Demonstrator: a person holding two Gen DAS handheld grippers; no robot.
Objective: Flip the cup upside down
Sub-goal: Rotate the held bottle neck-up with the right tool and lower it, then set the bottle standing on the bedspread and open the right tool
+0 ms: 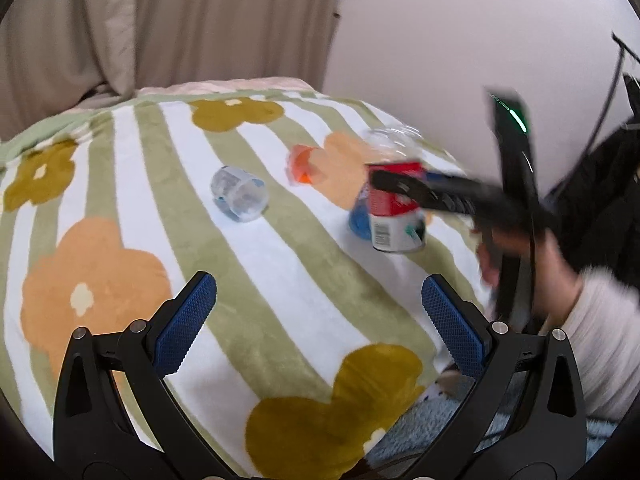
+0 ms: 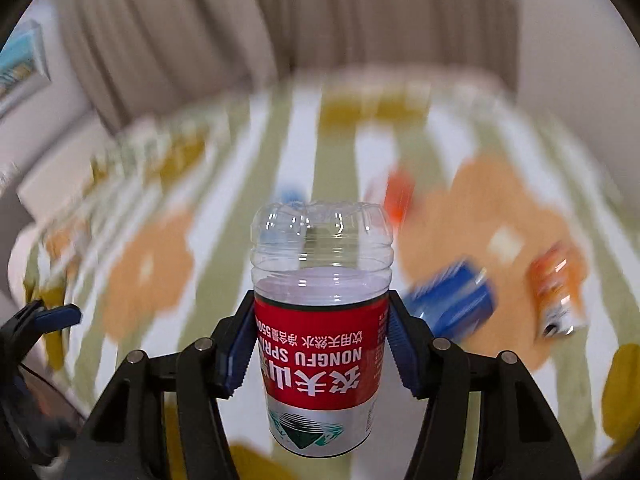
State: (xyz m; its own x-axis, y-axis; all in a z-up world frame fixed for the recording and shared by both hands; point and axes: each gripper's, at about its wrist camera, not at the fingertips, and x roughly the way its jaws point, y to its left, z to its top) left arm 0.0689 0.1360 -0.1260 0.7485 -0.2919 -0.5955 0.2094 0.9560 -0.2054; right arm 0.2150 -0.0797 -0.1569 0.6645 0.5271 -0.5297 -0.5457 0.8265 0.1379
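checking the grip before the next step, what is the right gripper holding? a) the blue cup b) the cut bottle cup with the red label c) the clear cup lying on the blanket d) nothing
b, in the right wrist view the right gripper has its blue pads pressed on both sides of the cup with the red label, whose print reads upside down; the left gripper is open and empty.

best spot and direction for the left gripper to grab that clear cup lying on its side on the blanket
Grip the clear cup across its round side wall, near mid-length, coming down from above. It lies on its side on the striped blanket, so the curved sides are exposed. The left gripper is open and empty; the right gripper is busy with the red-labelled cup.
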